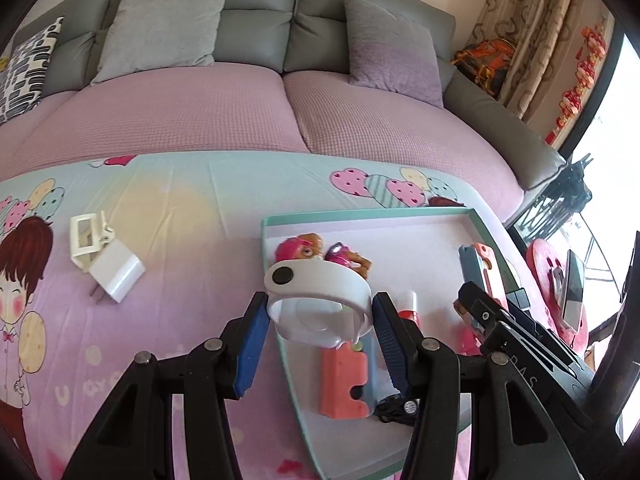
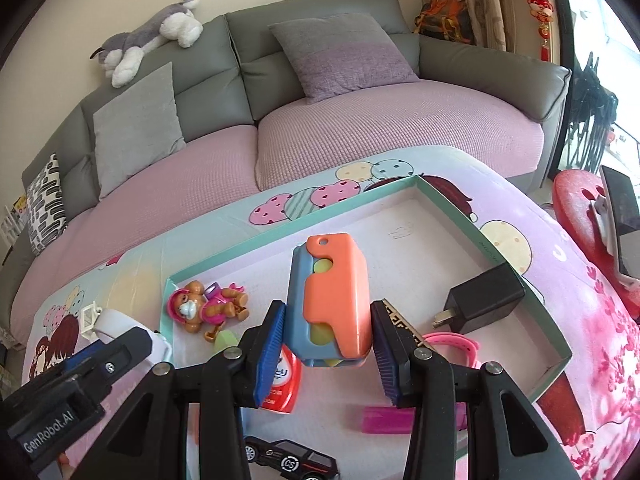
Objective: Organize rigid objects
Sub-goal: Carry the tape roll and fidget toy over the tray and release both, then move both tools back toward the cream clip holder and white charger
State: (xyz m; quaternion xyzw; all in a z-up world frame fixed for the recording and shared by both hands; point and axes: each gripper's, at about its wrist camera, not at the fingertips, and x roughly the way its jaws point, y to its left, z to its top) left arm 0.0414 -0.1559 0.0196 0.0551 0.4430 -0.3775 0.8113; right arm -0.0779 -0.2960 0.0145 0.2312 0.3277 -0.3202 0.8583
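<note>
In the left wrist view, the left gripper (image 1: 320, 312) has its fingers (image 1: 252, 344) clamped on a white ring-shaped band (image 1: 320, 300) with a black round spot, held above the near left corner of the teal-rimmed tray (image 1: 476, 216); in the tray lie a pink-helmeted toy figure (image 1: 316, 252) and an orange and blue block (image 1: 346, 376), with a black toy car (image 1: 394, 410) partly hidden behind the right finger; left of the tray, on the cartoon-printed surface (image 1: 180, 240), a white charger (image 1: 116, 272) rests against a cream plastic frame (image 1: 86, 236); the right gripper (image 1: 480, 312) shows at the right edge over the tray.

In the right wrist view, the right gripper (image 2: 328, 332) has its fingers (image 2: 272, 348) pressed on an orange and blue folding toy (image 2: 330, 300), lifted over the middle of the tray (image 2: 448, 208); below it lie a red tube (image 2: 284, 384), a black charger (image 2: 484, 304), a pink strap (image 2: 456, 344), a magenta block (image 2: 388, 420) and the black toy car (image 2: 292, 460); the toy figure (image 2: 204, 308) lies in the tray's left end.
</note>
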